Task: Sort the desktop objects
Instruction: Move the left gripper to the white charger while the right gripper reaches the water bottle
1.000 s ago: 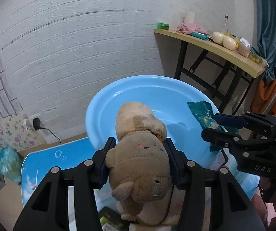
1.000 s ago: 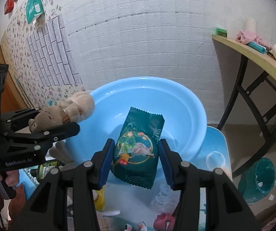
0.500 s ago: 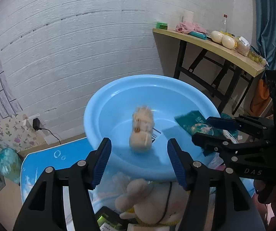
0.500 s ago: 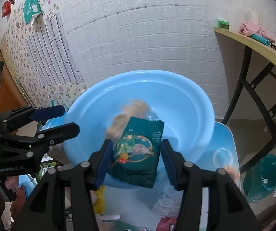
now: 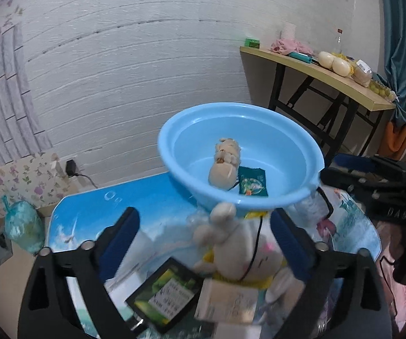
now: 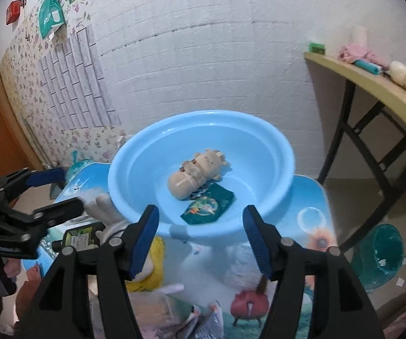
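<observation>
Inside the blue basin, the brown plush toy and green snack packet are seen lying together. Both the left gripper and right gripper have just been opening and are spread wide, empty. The white plush rabbit just before the basin should be straddled squarely before closing.

Left gripper and right gripper: jaws just opening, empty.

My left wrist camera looks steeply down along its fingers, close above the table; my right one likewise. Both share the basin.
</observation>
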{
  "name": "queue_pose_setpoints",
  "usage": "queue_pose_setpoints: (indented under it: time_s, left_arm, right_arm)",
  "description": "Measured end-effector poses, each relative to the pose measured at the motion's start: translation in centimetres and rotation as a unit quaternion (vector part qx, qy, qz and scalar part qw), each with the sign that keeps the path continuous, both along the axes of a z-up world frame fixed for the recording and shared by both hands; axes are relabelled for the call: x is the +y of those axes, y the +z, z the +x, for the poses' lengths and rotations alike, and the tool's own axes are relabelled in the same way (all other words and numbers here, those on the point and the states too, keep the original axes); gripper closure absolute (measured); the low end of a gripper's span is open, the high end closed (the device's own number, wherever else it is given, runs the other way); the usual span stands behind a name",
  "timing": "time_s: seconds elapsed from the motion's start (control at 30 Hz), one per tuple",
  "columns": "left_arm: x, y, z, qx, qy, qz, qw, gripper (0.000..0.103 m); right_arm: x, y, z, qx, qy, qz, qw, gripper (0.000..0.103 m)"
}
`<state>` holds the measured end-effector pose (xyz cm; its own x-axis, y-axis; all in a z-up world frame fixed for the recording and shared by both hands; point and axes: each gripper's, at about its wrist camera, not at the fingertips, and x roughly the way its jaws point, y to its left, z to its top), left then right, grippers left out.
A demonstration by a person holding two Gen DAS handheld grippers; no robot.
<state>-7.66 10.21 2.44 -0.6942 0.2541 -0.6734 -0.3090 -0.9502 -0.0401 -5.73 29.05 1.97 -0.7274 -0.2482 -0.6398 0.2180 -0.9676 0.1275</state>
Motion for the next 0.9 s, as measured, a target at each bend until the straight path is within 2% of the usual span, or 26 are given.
queue_pose_setpoints:
  time_s: [0.13,0.3,0.4,0.73,0.9]
  left_arm:
    - [-1.4,-0.3,1.7,-0.008,0.018,-0.002,0.9998,0.006]
    - [-2.8,-0.7,4.3,-0.003,0.023,0.000,0.9997,0.006]
    - [-3.0,-1.4,5.6,-0.005,0.017,0.003,0.9998,0.006]
    - [-3.5,-5.1,9.7,-0.030,-0.003,-0.002,0.9995,0.006]
    - [-4.1,-5.9,10.7,-0.035,-0.003,0.004,0.9994,0.006]
  right_arm:
    - [0.8,0.3,1.8,0.009,-0.033,0.006,0.999,0.042]
    - [1.6,-0.2,3.3,-0.020,-0.035,-0.026,0.999,0.042]
    - [1.3,-0.5,4.6,-0.027,-0.042,-0.026,0.998,0.042]
    - [-1.0,-4.0,10.0,-0.069,-0.035,-0.019,0.997,0.042]
    - [-1.4,-5.2,11.7,-0.089,-0.050,-0.040,0.994,0.042]
